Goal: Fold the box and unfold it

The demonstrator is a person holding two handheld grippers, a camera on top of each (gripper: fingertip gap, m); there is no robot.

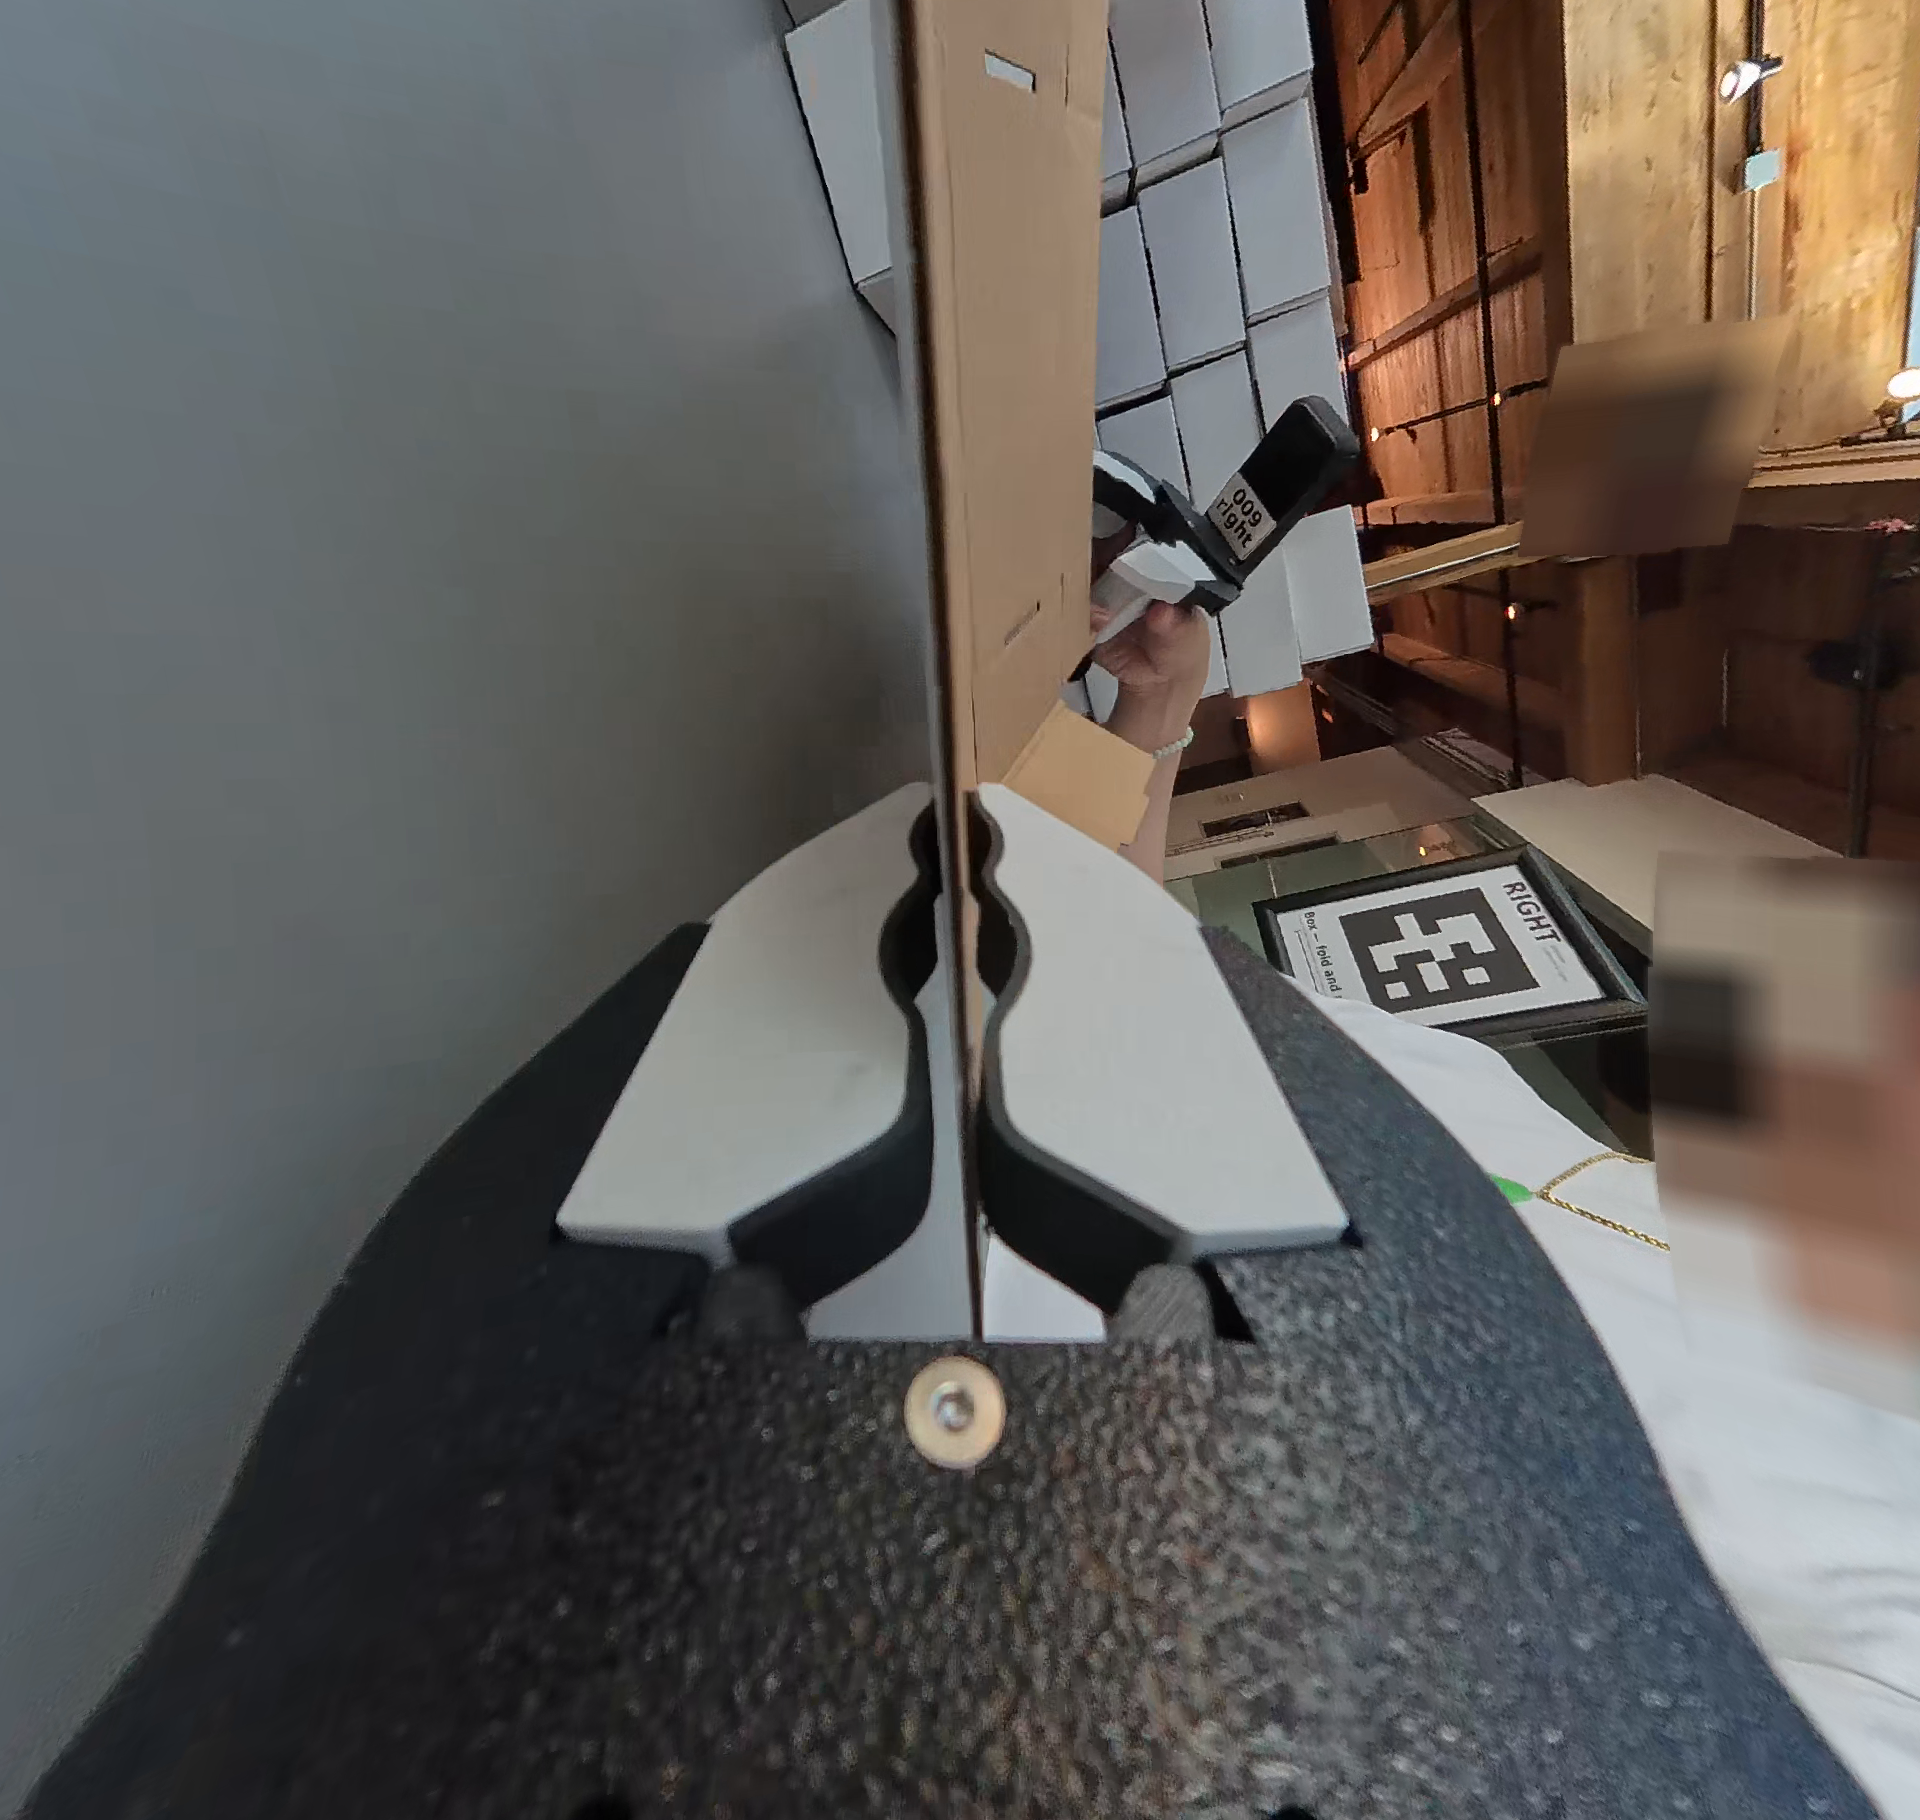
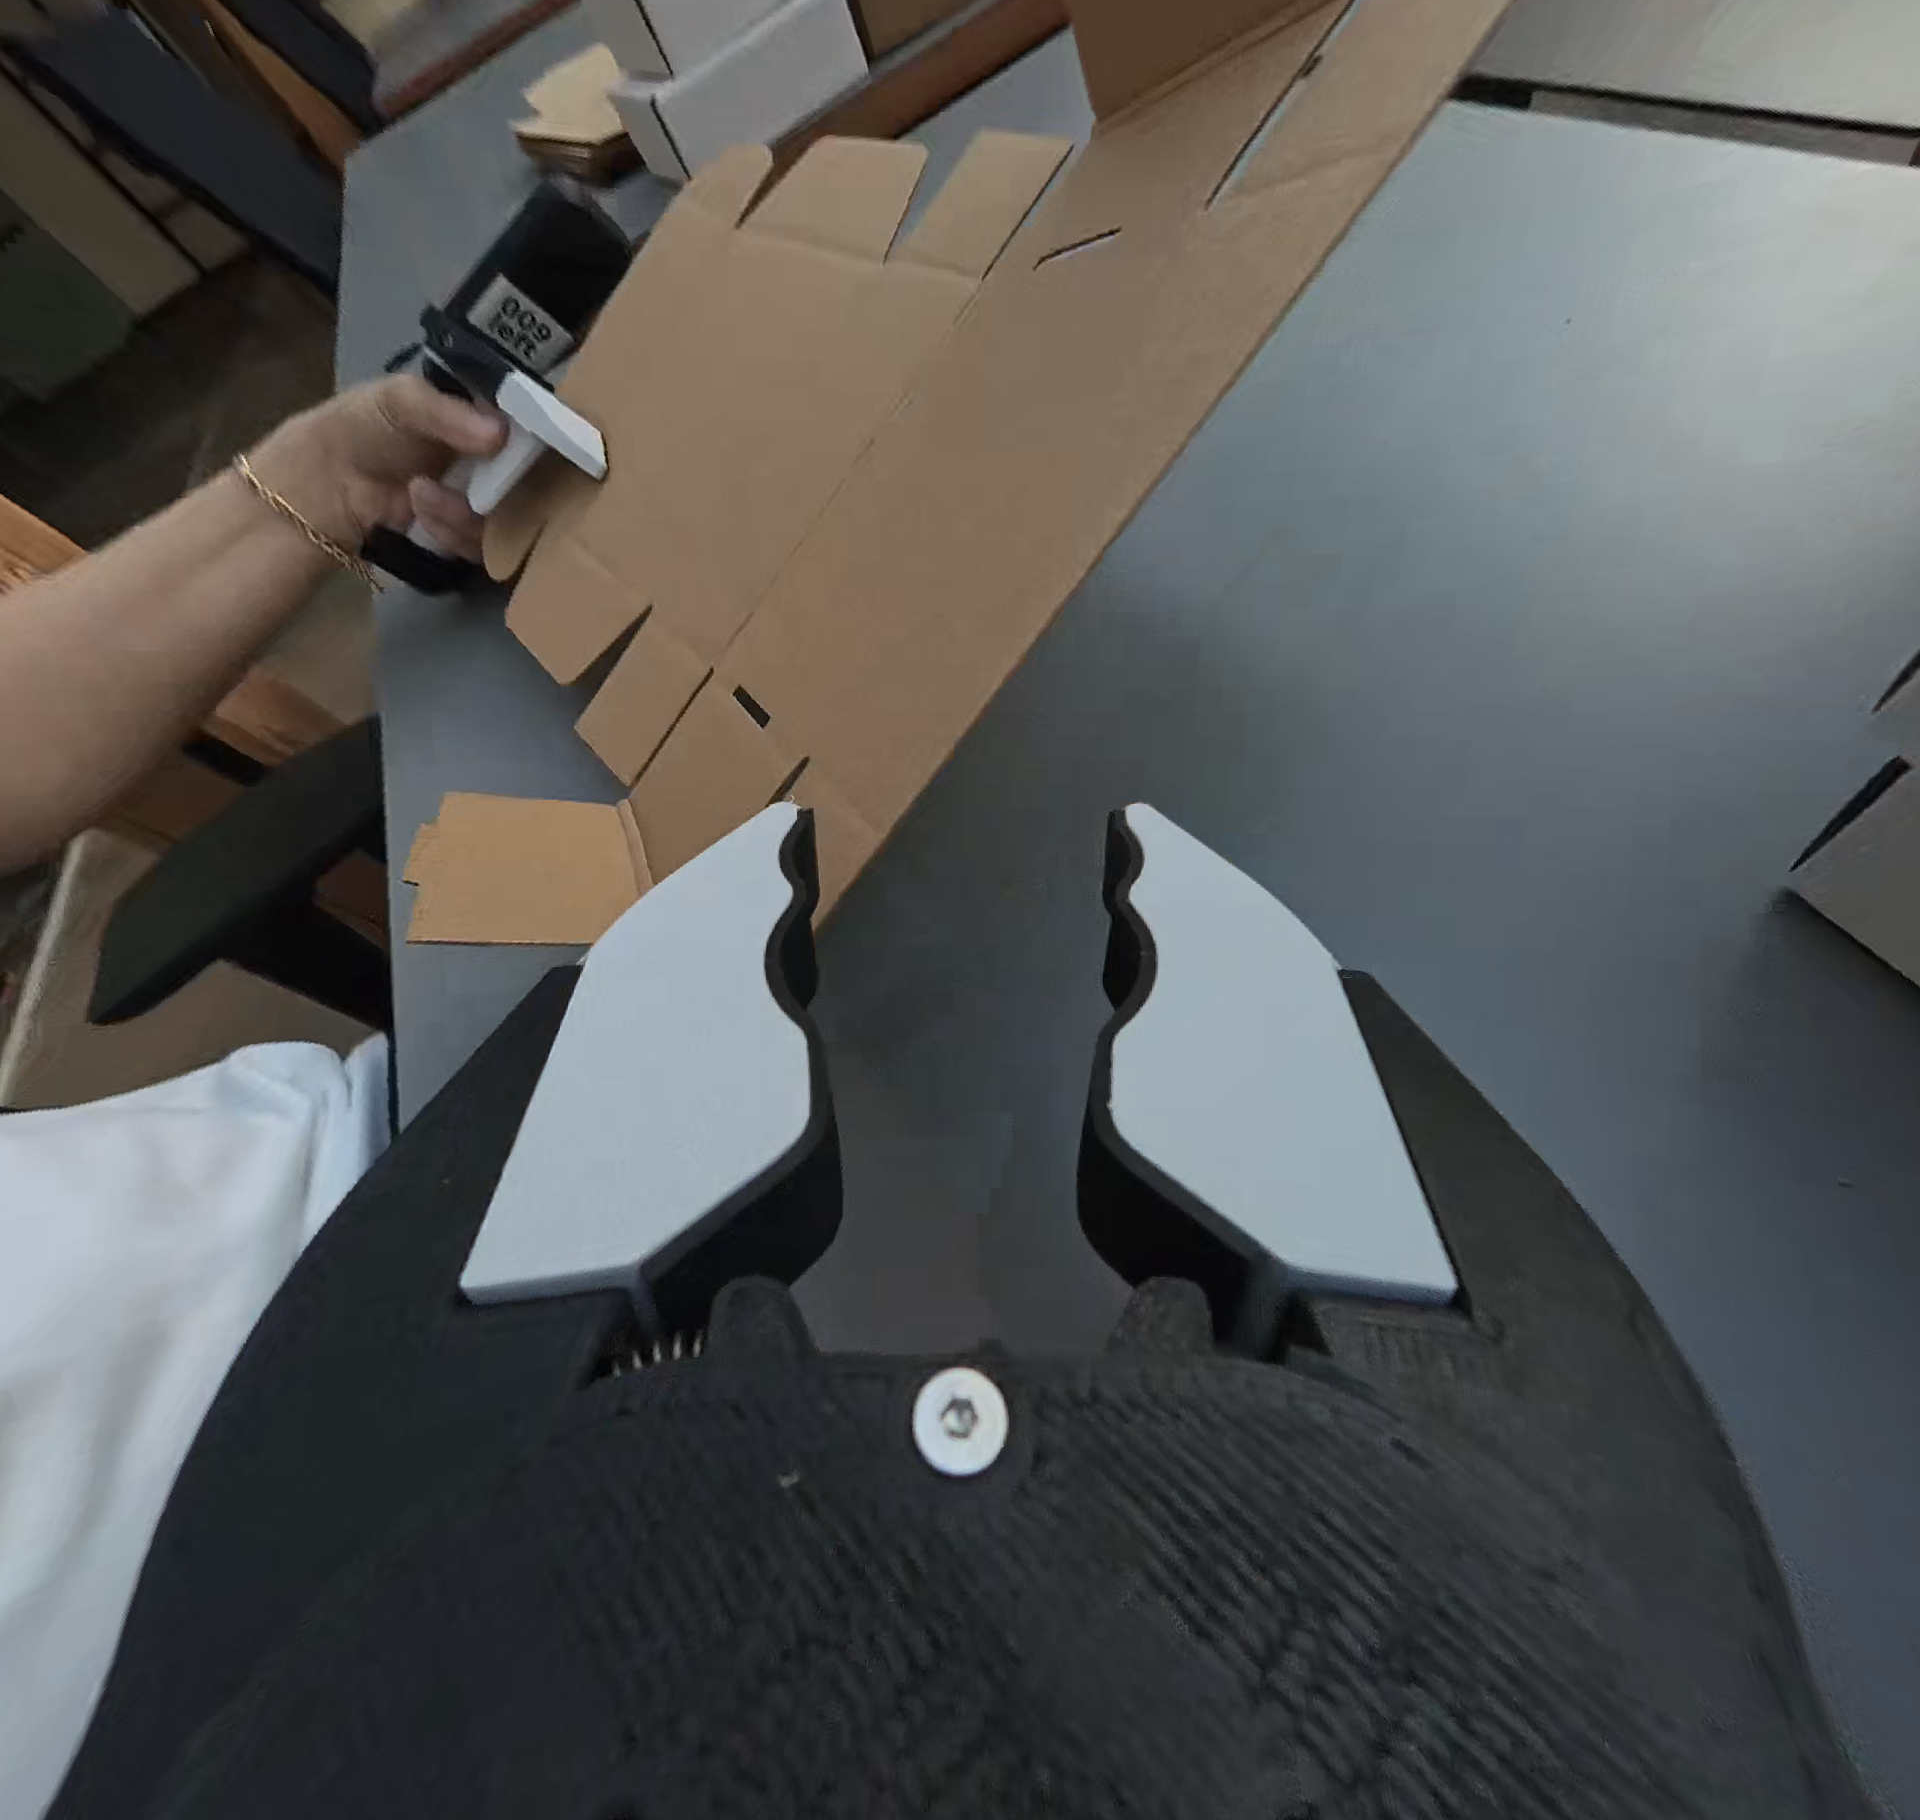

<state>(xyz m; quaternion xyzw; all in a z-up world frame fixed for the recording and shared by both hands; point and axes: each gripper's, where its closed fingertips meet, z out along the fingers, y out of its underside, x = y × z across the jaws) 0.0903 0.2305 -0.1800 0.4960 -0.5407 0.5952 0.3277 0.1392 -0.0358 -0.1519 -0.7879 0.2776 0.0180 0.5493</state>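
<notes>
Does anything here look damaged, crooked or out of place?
Nothing looks damaged. The brown box lies unfolded on the grey table, one far flap standing up. The left gripper pinches its edge; the right gripper is open and empty.

A packing workshop: stacked white boxes upper left, flat cardboard blanks, grey worktable, wooden walls.

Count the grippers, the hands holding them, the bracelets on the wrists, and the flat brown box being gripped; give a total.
Grippers: 2, left gripper and right gripper
Hands: 2, left hand and right hand
Bracelets: 2, gold chain and bead bracelet
Flat brown box: 1
Total: 7
</notes>
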